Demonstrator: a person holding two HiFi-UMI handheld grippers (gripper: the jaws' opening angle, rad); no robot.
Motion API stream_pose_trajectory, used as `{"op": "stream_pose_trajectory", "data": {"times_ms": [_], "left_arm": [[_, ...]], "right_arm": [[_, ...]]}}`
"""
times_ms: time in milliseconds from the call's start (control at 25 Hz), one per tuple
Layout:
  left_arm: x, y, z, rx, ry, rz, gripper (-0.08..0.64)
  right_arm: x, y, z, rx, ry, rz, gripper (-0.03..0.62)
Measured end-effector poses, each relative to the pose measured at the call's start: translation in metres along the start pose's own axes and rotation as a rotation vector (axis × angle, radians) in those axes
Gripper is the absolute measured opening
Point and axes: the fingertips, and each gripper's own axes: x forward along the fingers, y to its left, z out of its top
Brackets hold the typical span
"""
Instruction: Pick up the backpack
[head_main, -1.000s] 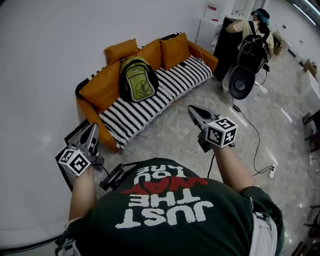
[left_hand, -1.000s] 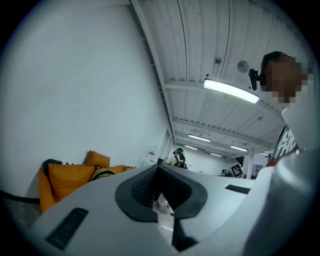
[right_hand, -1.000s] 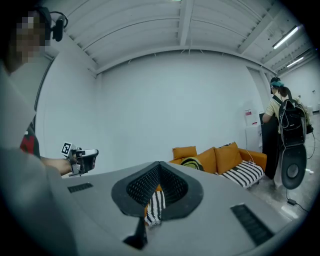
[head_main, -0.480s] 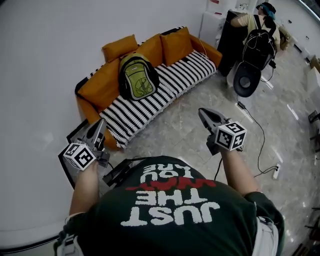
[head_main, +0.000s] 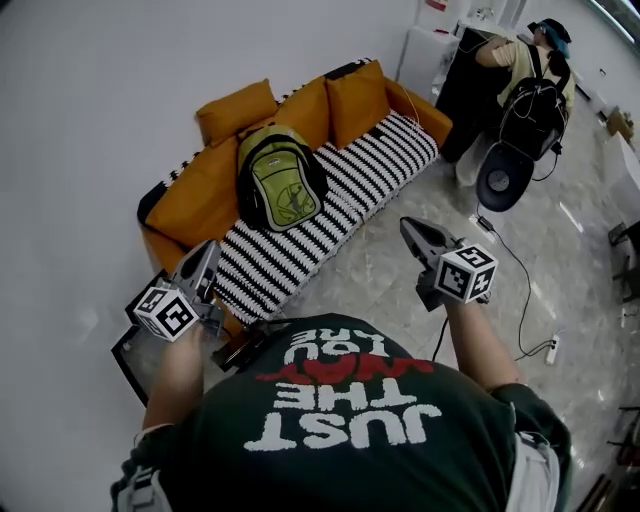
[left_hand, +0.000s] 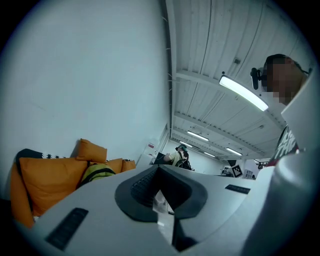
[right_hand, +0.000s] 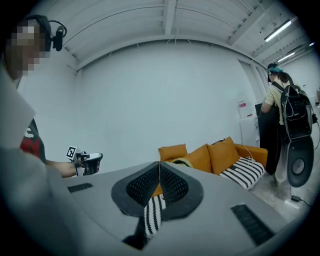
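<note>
Right, status: both empty. The left hand-held gripper (head_main: 208, 250) sits at 8 o'clock in the head view. Its jaws are pressed fully together with nothing between them, and its own view shows them meeting at one seam with only the room behind. The right hand-held gripper (head_main: 408, 228) is at 3 o'clock, jaws likewise closed tip to tip and holding nothing. Through the notch below them I see only sofa stripes. The backpack (head_main: 281, 188) is green and black. It stands upright on the sofa (head_main: 180, 205), leaning against the orange cushions (head_main: 300, 105), with its bottom on the black-and-white striped cover (head_main: 350, 175). From the centre of the head view it's at 11 o'clock. That puts it about 1 o'clock from the left one and 10 o'clock from the right one, well apart from both. The left one is near the sofa's near end, beside the white wall (head_main: 90, 120). The right one hangs over the marble floor (head_main: 380, 270) in front of the seat. In the left gripper view the backpack shows at 9 o'clock of the jaws. In the right gripper view only a yellow-green sliver peeks over the jaw tips. A second person (head_main: 535, 75) stands at 1 o'clock past the sofa's far end, and a black cable (head_main: 520, 285) runs across the floor at 3 o'clock.
</note>
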Motion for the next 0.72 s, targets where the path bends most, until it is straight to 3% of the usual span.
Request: {"op": "stream_pose_trajectory", "data": {"times_ms": [400,720], "left_arm": [[0.078,0.200,0.101,-0.018,0.037,-0.001,0.005],[0.162,0.268,0.095,-0.027,0.128,0.012,0.005]], "right_arm": [[0.213,0.015,0.108,-0.038,-0.051,0.033,0.031],[0.305,-0.035,0.119,-0.018,0.006,0.054,0.031]]}}
